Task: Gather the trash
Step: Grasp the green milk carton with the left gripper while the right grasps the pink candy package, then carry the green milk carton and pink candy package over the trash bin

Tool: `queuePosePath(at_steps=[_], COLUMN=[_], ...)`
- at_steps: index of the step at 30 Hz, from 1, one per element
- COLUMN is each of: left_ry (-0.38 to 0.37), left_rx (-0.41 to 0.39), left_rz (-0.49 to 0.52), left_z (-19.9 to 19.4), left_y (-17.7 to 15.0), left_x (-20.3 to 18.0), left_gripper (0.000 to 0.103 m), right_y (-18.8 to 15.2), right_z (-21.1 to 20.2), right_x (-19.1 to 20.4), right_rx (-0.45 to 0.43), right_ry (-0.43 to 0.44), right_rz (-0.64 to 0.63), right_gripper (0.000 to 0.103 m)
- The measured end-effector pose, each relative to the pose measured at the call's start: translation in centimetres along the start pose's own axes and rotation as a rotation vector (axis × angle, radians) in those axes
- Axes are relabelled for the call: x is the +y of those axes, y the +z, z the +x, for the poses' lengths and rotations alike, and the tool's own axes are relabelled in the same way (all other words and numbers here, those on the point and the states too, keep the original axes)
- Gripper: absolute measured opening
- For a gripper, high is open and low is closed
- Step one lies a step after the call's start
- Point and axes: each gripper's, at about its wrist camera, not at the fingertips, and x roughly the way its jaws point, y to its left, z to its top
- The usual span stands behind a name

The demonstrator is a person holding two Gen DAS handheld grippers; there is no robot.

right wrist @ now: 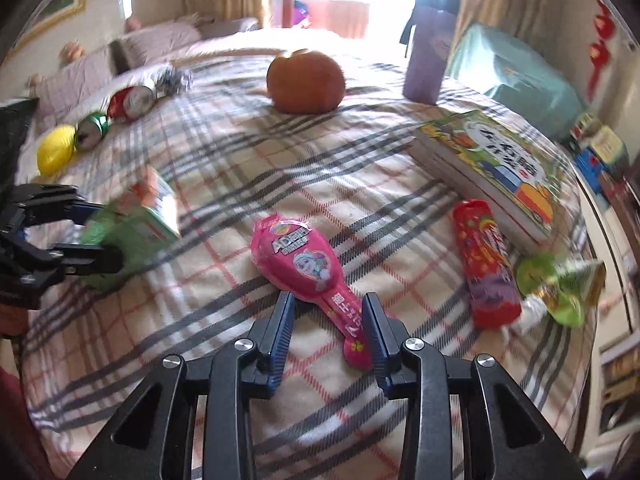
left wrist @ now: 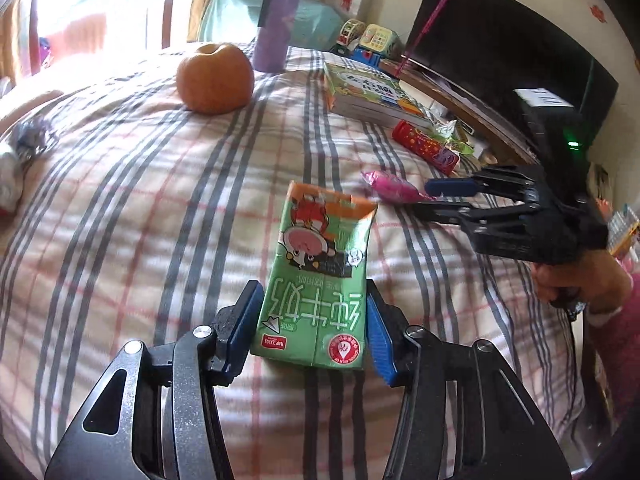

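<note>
My left gripper [left wrist: 310, 322] is shut on a green milk carton [left wrist: 316, 276], with its pads against both sides; the carton also shows in the right wrist view [right wrist: 132, 224]. My right gripper [right wrist: 329, 330] is open, its jaws on either side of the tail of a pink snack packet [right wrist: 304, 268] that lies on the plaid bedspread [right wrist: 224, 168]. In the left wrist view the right gripper [left wrist: 436, 196] sits at the packet [left wrist: 390, 186]. A red tube wrapper [right wrist: 486, 260] and a green crumpled wrapper [right wrist: 560, 284] lie to the right.
An orange fruit [right wrist: 306, 82], a purple bottle [right wrist: 428, 60] and stacked picture books [right wrist: 492, 168] sit on the bed. Crushed cans [right wrist: 128, 100] and a yellow ball [right wrist: 56, 152] lie at the far left. A dark TV [left wrist: 500, 52] and toys [left wrist: 368, 40] stand past the bed's right edge.
</note>
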Motion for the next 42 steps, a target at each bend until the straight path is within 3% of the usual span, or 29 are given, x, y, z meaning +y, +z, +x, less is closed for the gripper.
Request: queuePosePath(at_steps=[3, 5, 9, 15, 22, 31, 42], left_ry=[-0.003, -0.017, -0.043, -0.099, -0.149, -0.219, -0.302], left_rx=[0.000, -0.002, -0.007, -0.011, -0.008, 0.006, 0.024], left_rz=[0.001, 0.002, 0.022, 0.056, 0.118, 0.195, 0.273], left_z=[-0.2, -0.4, -0.7, -0.7, -0.6, -0.6, -0.3], left_y=[0.0, -0.1, -0.3, -0.3, -0.9, -1.6, -2.4], left_x=[-0.5, -1.0, -2.6, -5.8, -9.9, -15.0, -21.0], left_gripper=[0.049, 0.048, 0.048, 0.048, 0.047, 0.047, 0.047], right_y=[0.1, -0.2, -2.2, -6.9, -12.3, -17.8, -21.1], right_z=[0.5, 0.1, -2.6, -7.3, -11.6, -16.0, -20.2], right_x=[-1.2, -1.7, -2.0, -1.3, -0.7, -0.4, -1.0], right_rx=[-0.007, -0.012, -0.067, -0.150, -0.196, -0.246, -0.298], right_ry=[0.050, 0.025, 0.019, 0.032, -0.014, -0.101, -0.211], right_rz=[0.086, 0.158, 0.308, 0.502, 0.673, 0.791, 0.856], right_gripper=[0.036, 0.012, 0.003, 0.003, 0.003, 0.003, 0.003])
